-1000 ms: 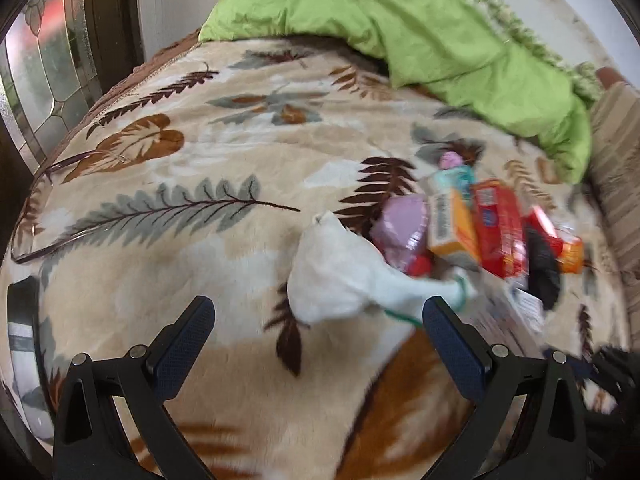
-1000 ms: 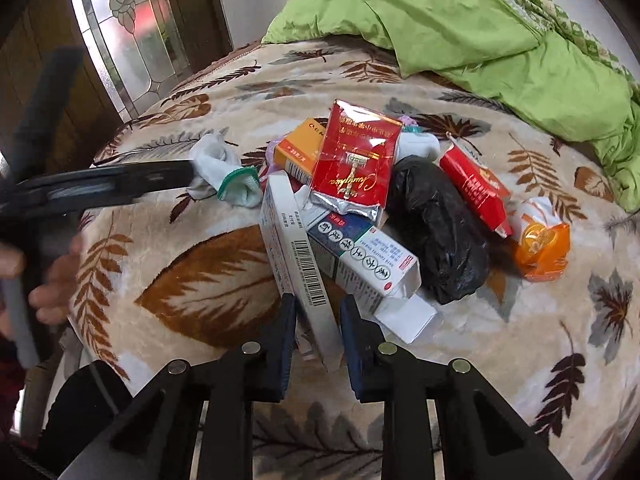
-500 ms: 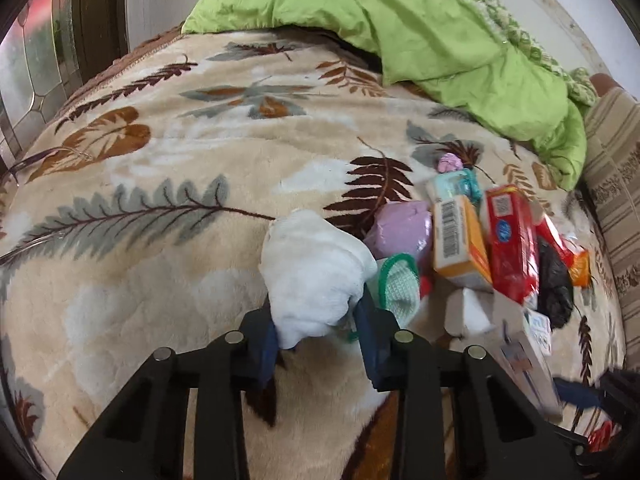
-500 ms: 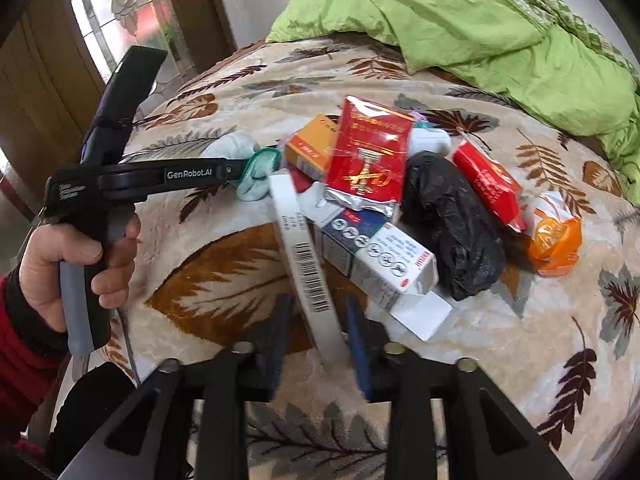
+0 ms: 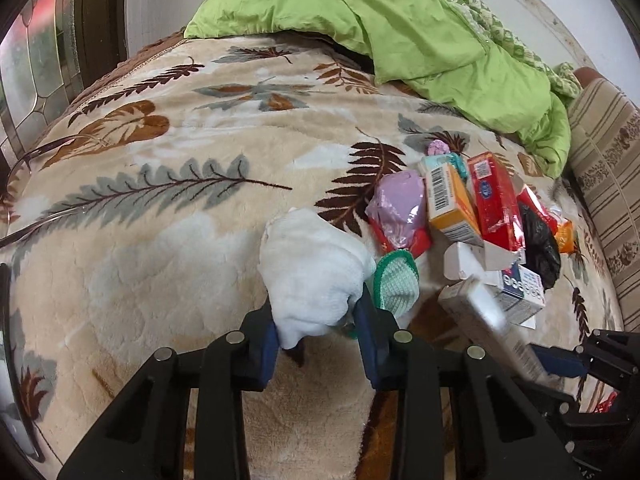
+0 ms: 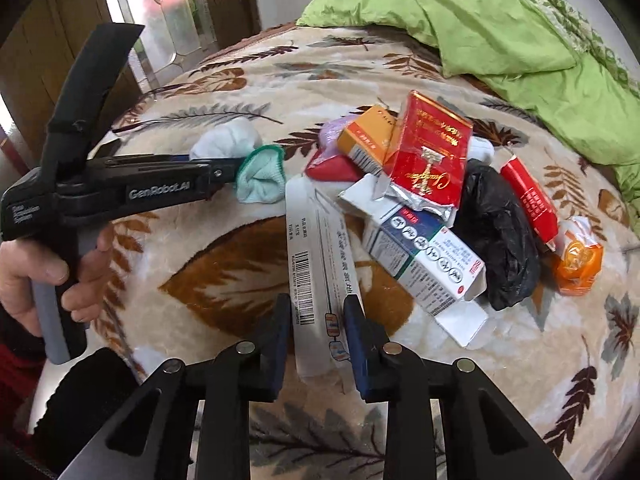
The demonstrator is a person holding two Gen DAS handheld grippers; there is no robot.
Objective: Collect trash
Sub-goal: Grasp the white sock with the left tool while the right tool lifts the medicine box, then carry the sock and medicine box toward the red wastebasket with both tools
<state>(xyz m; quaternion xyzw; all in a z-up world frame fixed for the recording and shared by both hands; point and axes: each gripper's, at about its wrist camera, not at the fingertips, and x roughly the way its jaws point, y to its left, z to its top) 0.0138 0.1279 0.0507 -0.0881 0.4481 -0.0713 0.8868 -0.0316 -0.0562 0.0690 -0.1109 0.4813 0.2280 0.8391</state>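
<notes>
My left gripper [image 5: 318,320] is shut on a white sock with a green cuff [image 5: 316,272] at the left edge of a trash pile on the bed; the sock also shows in the right wrist view [image 6: 256,164]. My right gripper [image 6: 316,320] is shut on a long white carton with a barcode [image 6: 320,264], lifted at its near end; the carton shows blurred in the left wrist view [image 5: 488,324]. The pile holds a red foil packet [image 6: 430,156], an orange box [image 6: 366,140], a white-and-blue box [image 6: 424,256], a black bag [image 6: 500,232] and an orange wrapper [image 6: 578,256].
The pile lies on a beige leaf-print blanket [image 5: 180,208]. A green duvet [image 5: 420,20] is heaped at the far end. A striped cushion [image 5: 608,168] borders the right. A glass door [image 6: 160,12] stands to the left. A lilac wrapper [image 5: 398,208] lies by the sock.
My left gripper has closed from wide open onto the white sock. My right gripper has lifted the long carton's near end and drawn it slightly back.
</notes>
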